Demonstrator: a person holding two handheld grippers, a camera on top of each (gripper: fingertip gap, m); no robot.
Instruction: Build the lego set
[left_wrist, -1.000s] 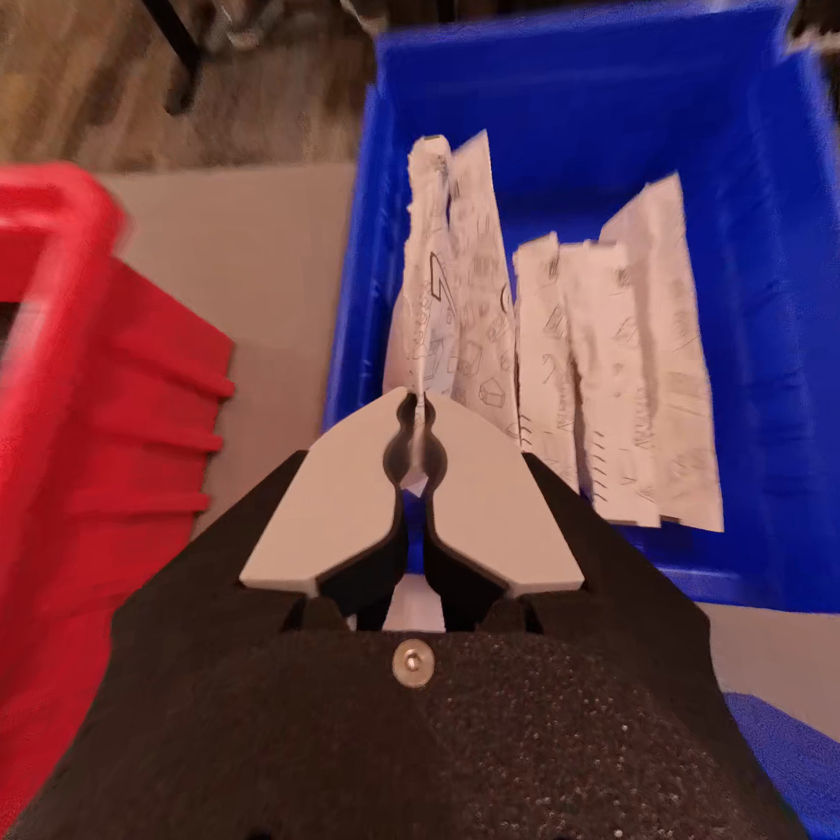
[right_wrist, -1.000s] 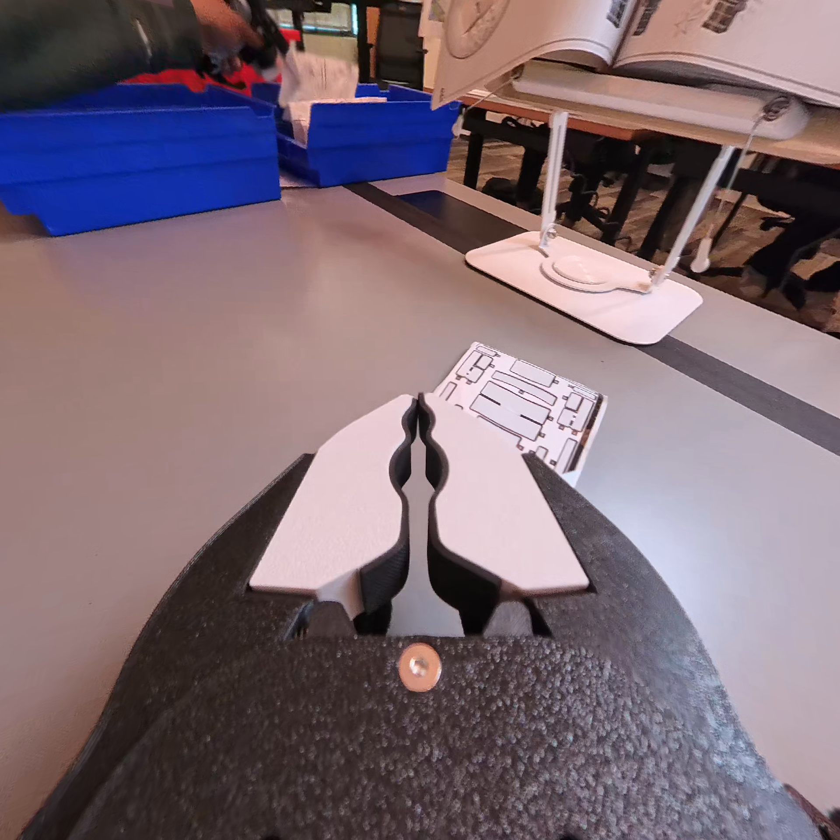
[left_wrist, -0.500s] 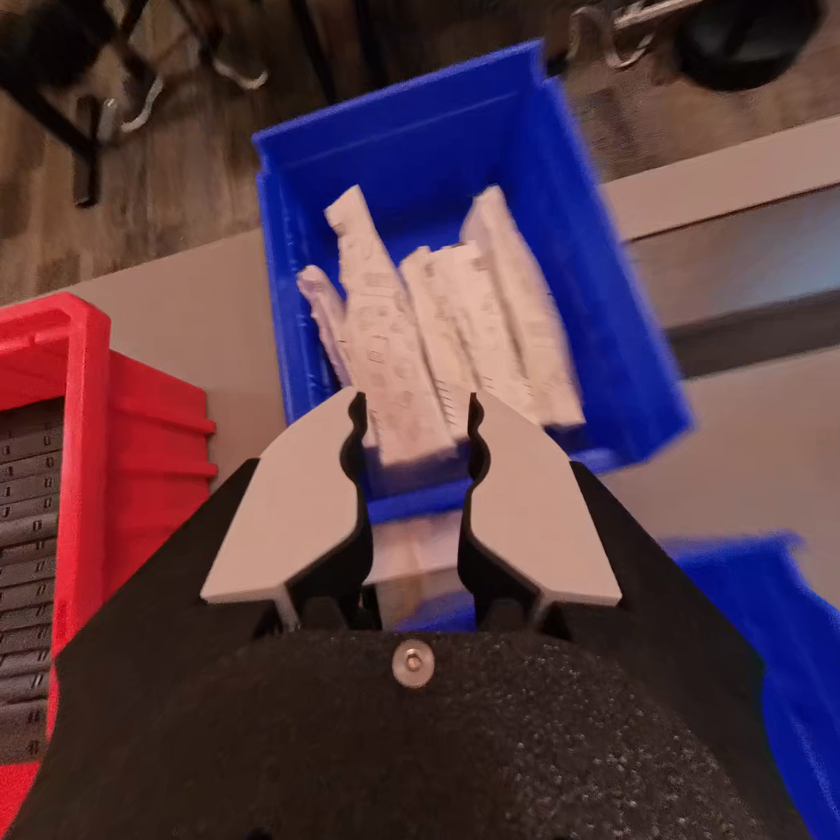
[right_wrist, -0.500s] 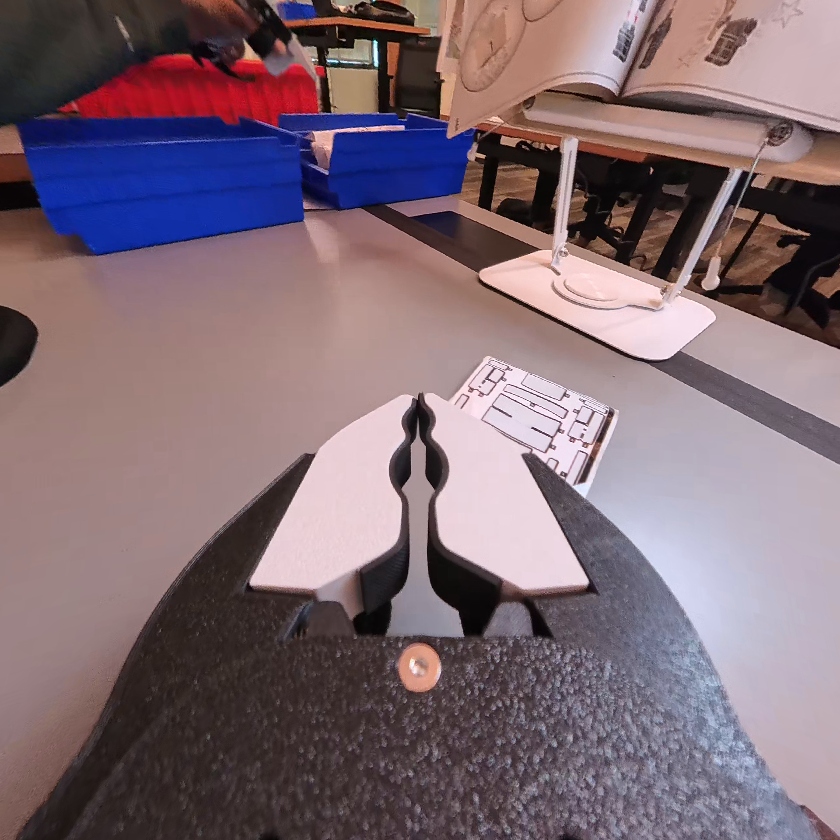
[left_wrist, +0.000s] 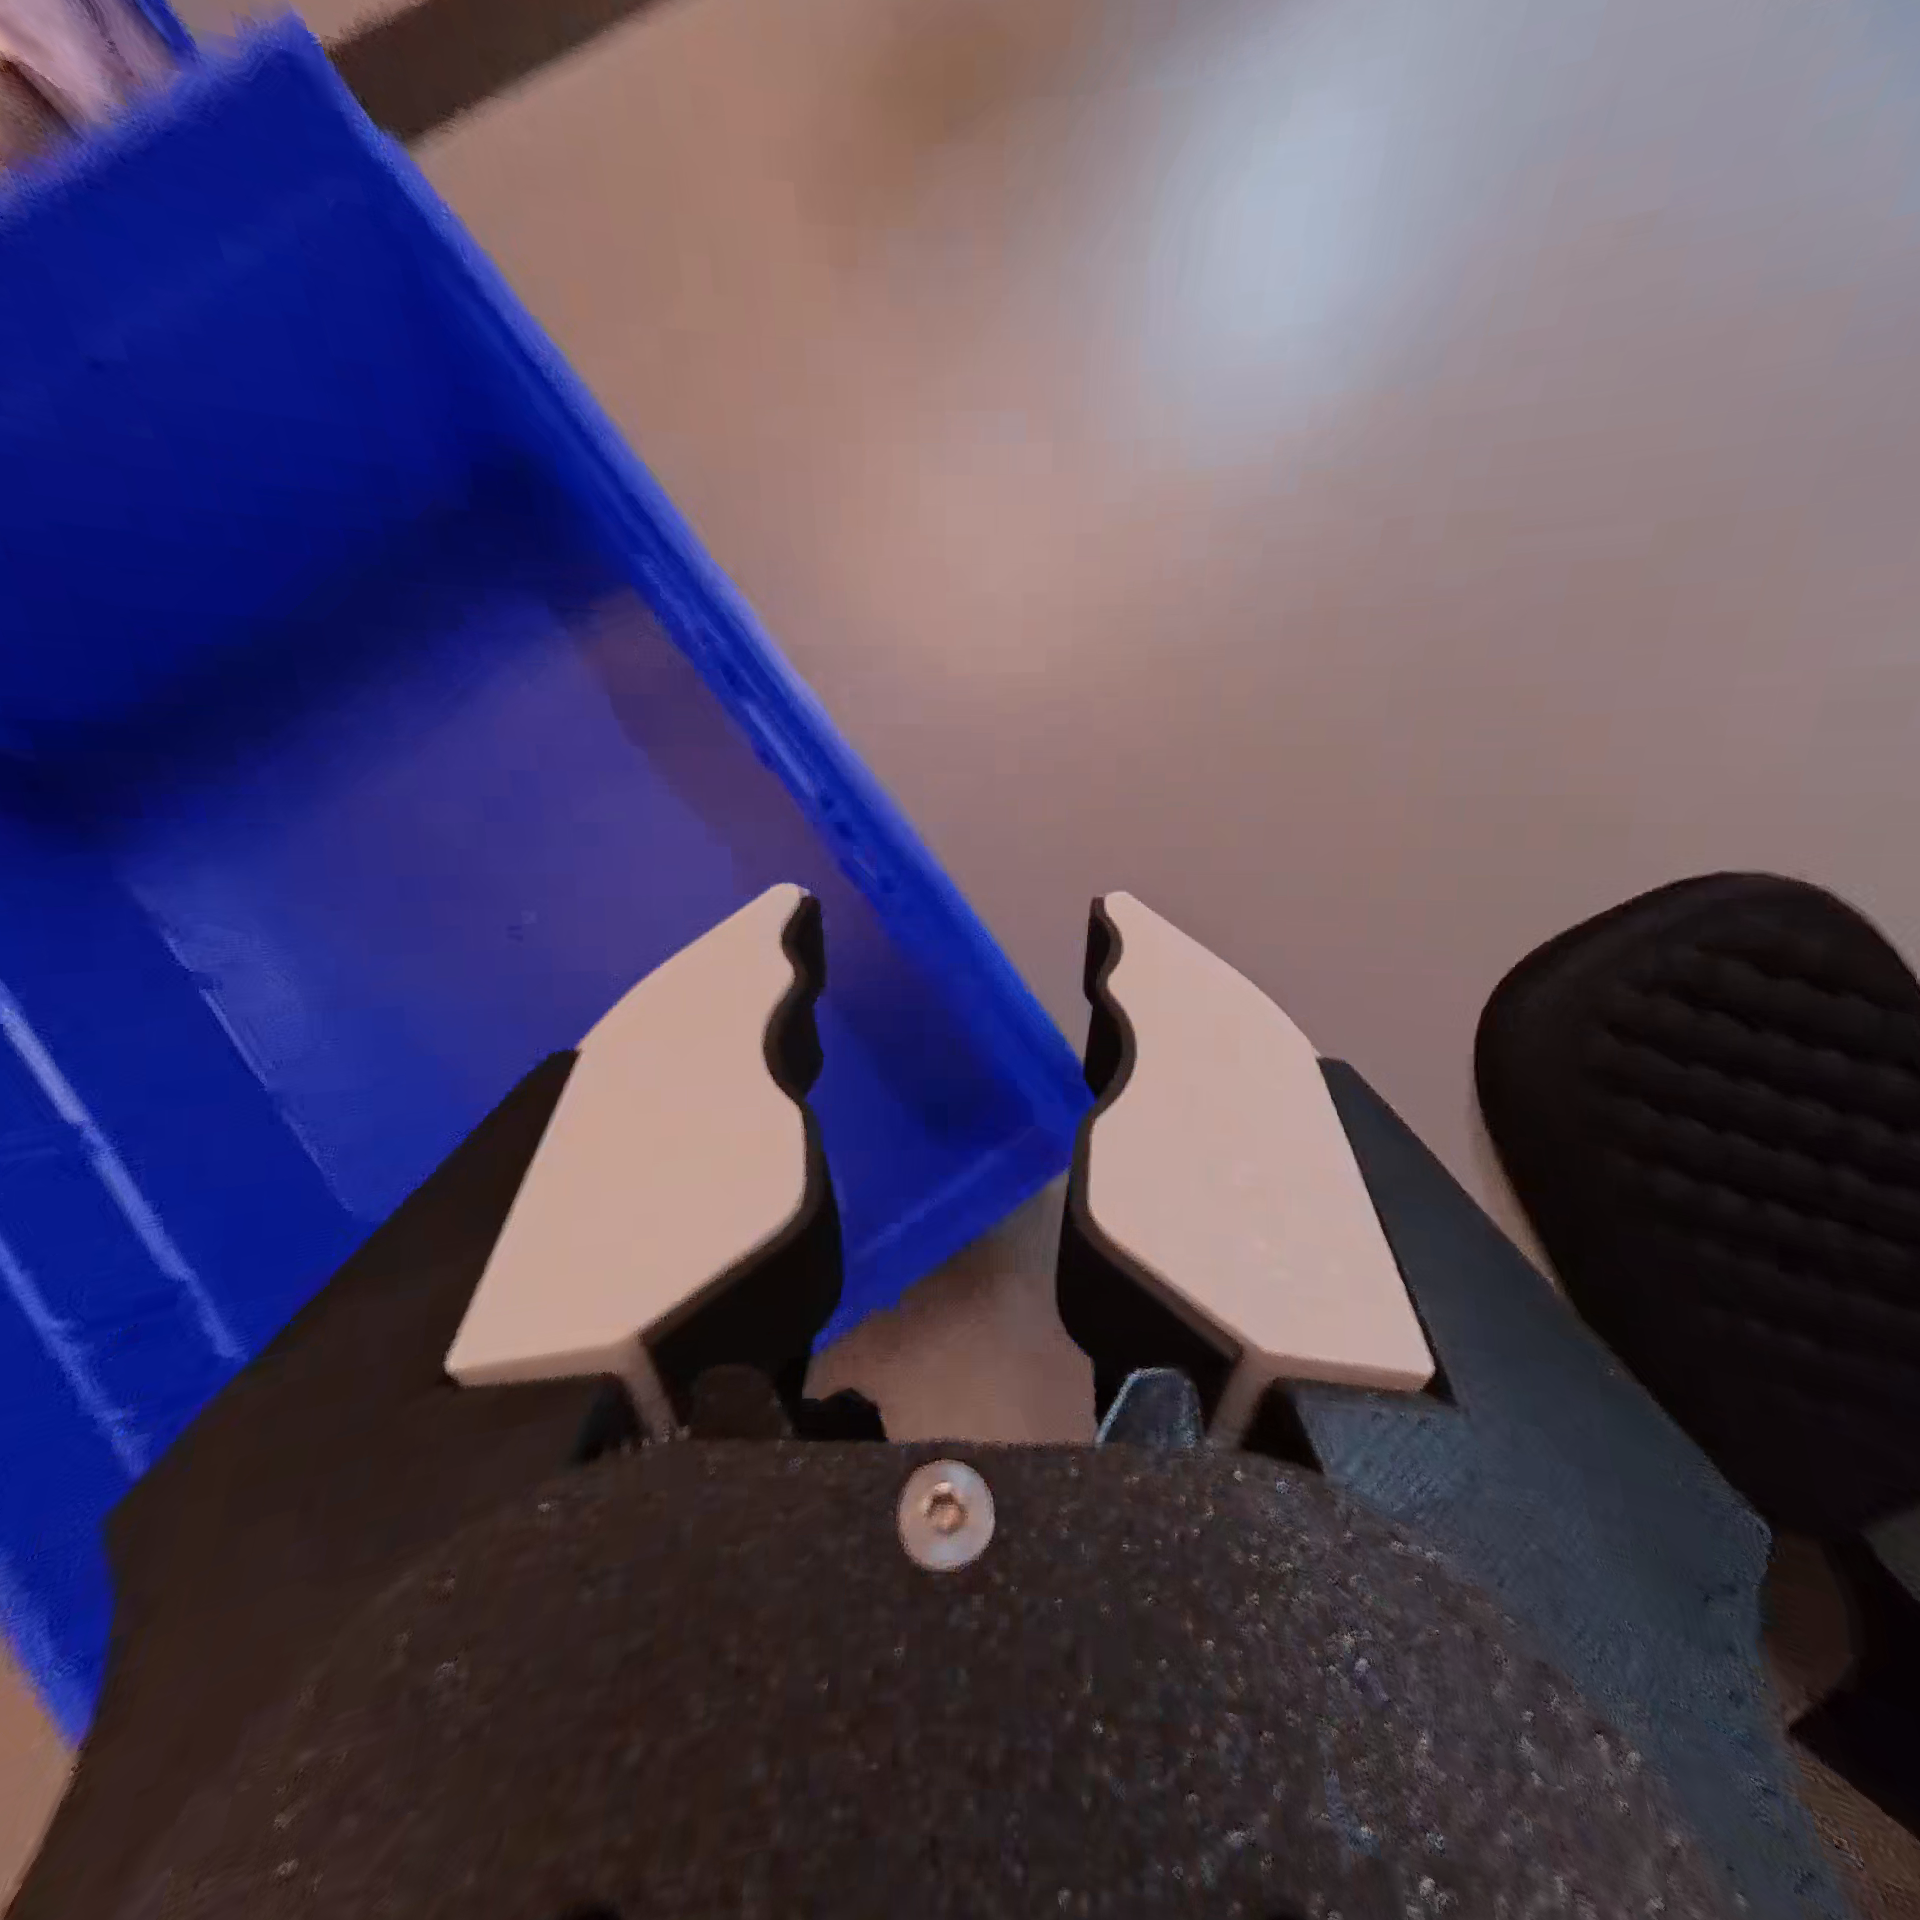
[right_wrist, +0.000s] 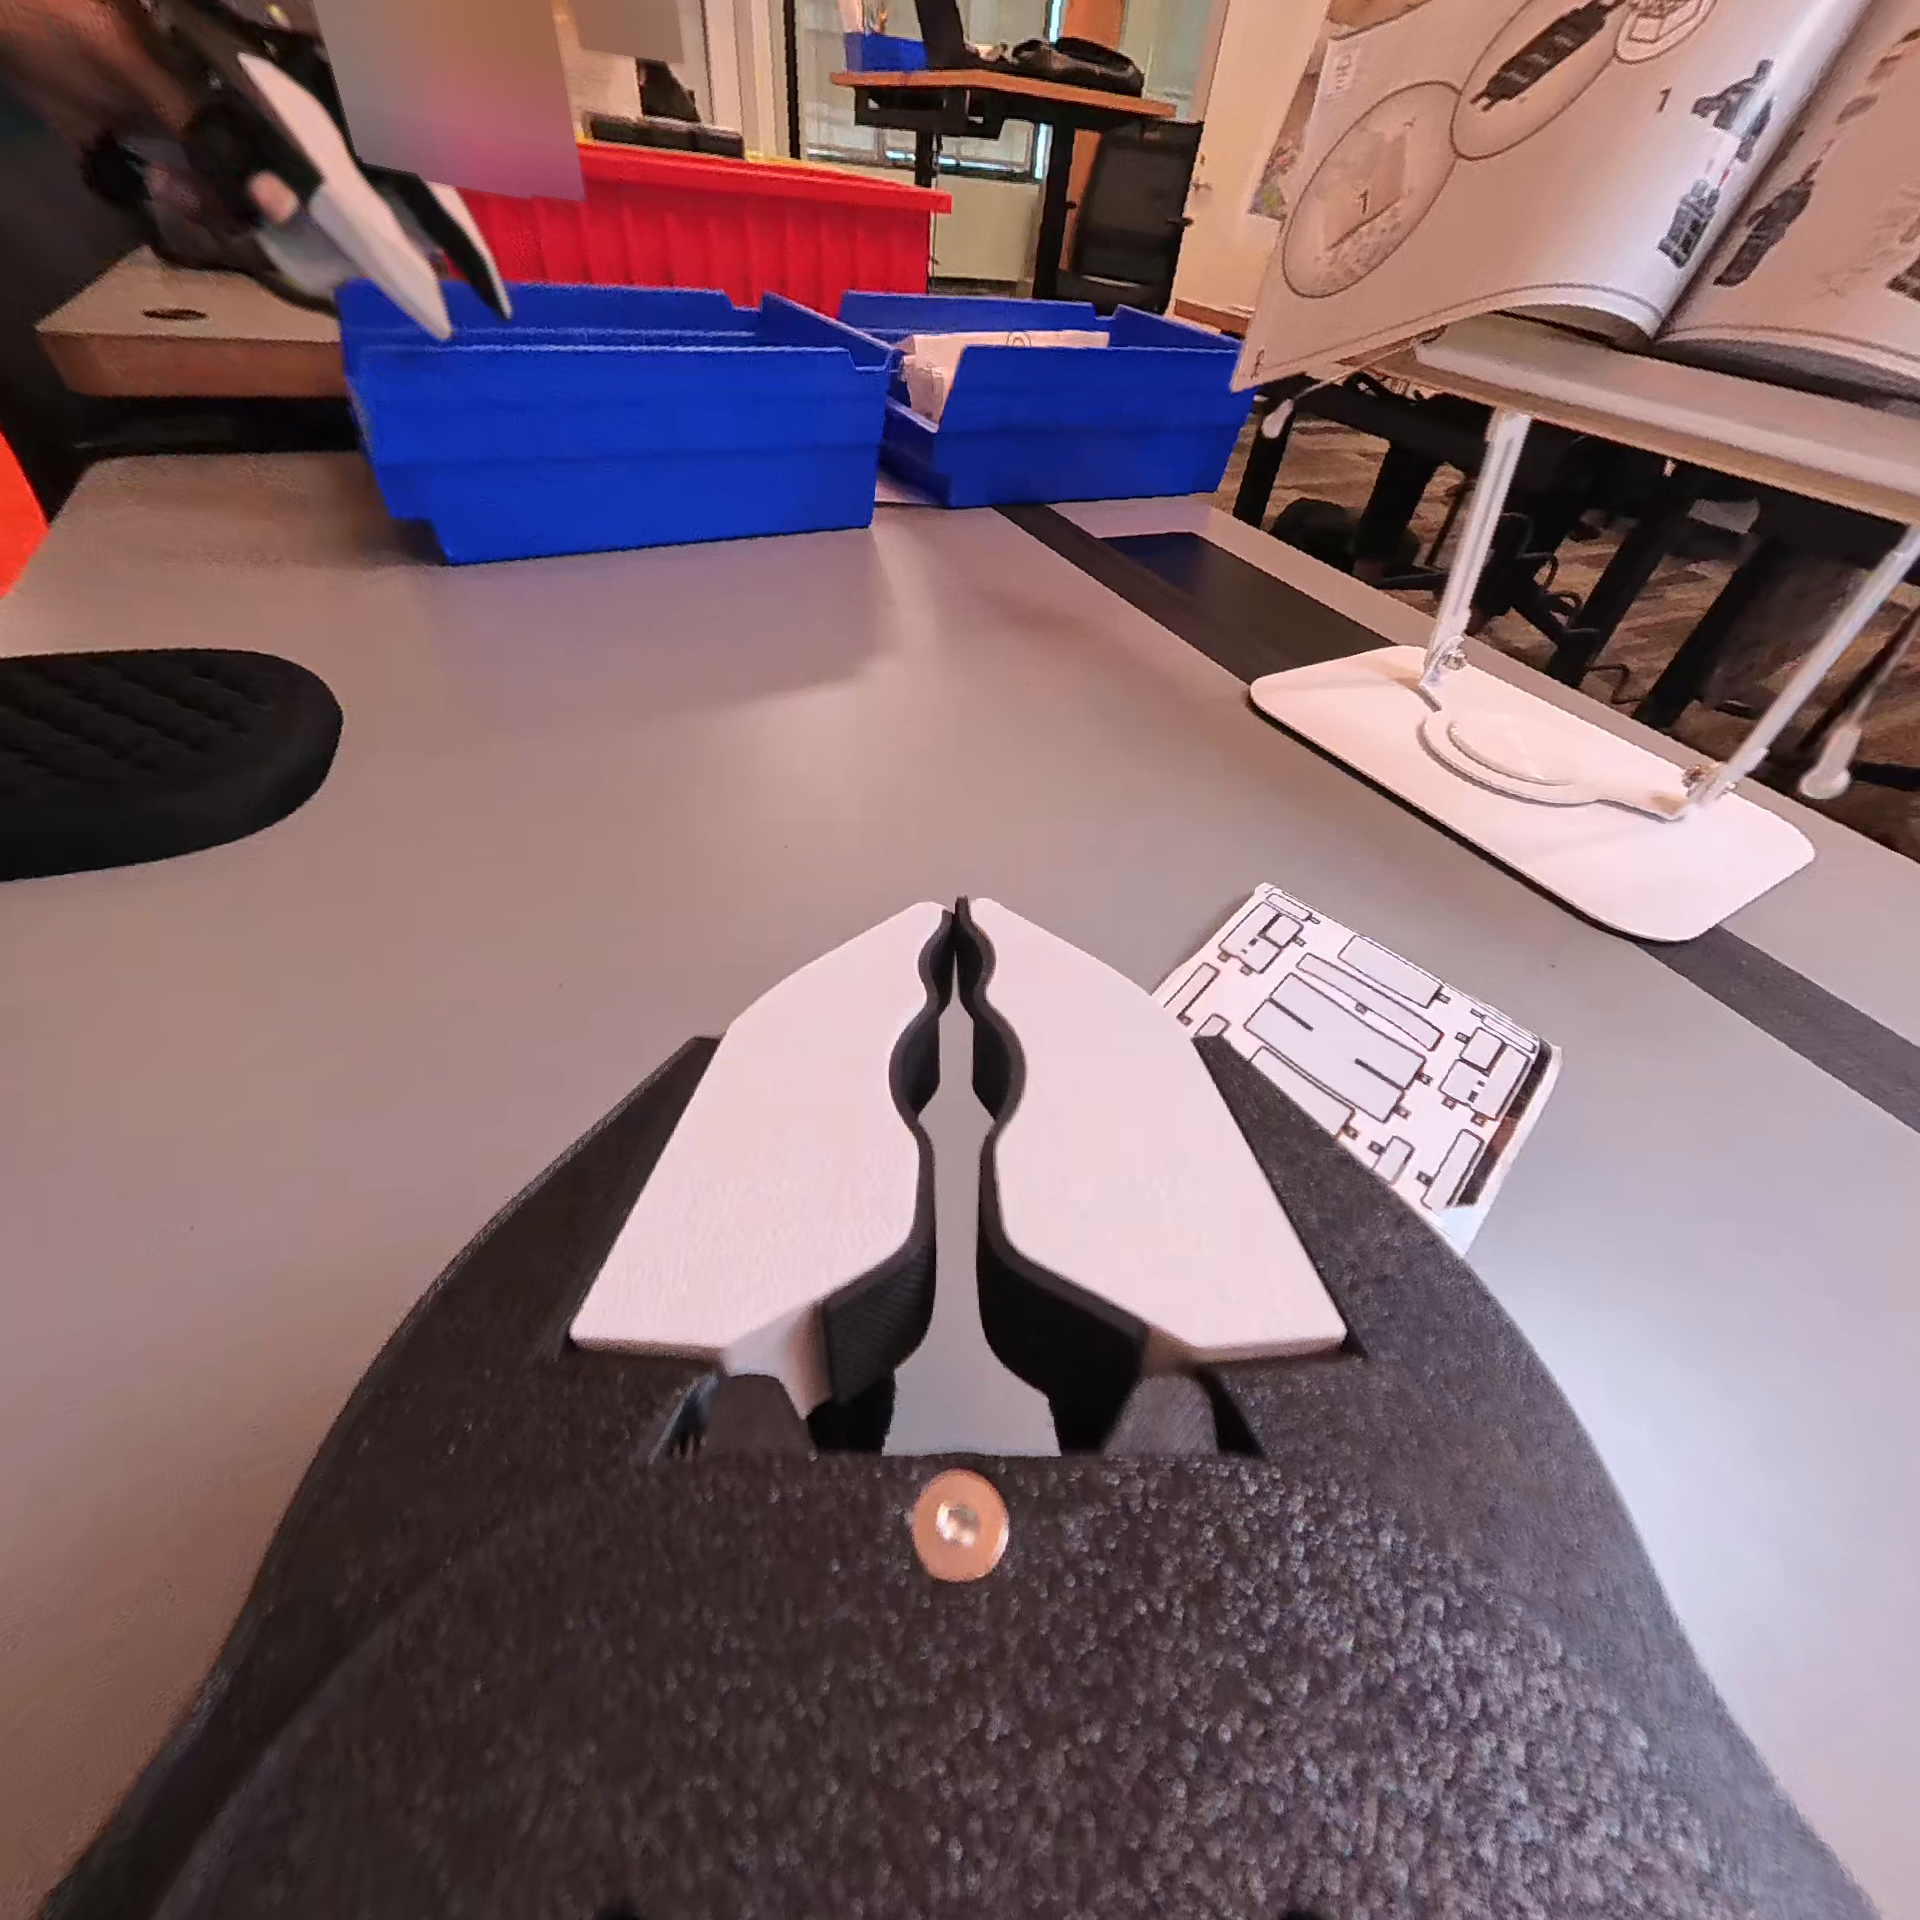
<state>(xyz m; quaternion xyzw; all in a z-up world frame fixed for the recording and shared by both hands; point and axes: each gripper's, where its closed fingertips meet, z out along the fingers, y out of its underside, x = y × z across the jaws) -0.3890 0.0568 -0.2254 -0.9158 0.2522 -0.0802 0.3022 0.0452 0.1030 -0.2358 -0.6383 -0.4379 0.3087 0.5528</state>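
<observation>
A grey table (right_wrist: 644, 727) crossed by a dark strip fills a room of desks and chairs. The right gripper (right_wrist: 958, 906) sits low over the tabletop, its pale fingers (right_wrist: 790, 1122) pressed together with nothing between them. Just beside its right finger lies a white bag (right_wrist: 1382, 1049) printed with outlined parts, flat on the table and partly hidden behind the gripper body. Farther right stands a white stand (right_wrist: 1538, 790) whose base rests on the table, holding an open booklet (right_wrist: 1621, 177) overhead. To the left lies a black pad (right_wrist: 135, 748). At the table's far side sit two blue bins: the near bin (right_wrist: 623, 436) and the far bin (right_wrist: 1070, 416), in which white bags (right_wrist: 997, 348) show above the rim. A red bin (right_wrist: 717, 229) stands behind them. The left gripper (right_wrist: 457, 296) hangs above the near bin's left corner, a hand behind it too blurred to make out. In its own view the left gripper (left_wrist: 948, 914) is spread wide and empty, above the bin's (left_wrist: 312, 623) corner, the pad (left_wrist: 1714, 1174) at right; that view is motion-blurred.
</observation>
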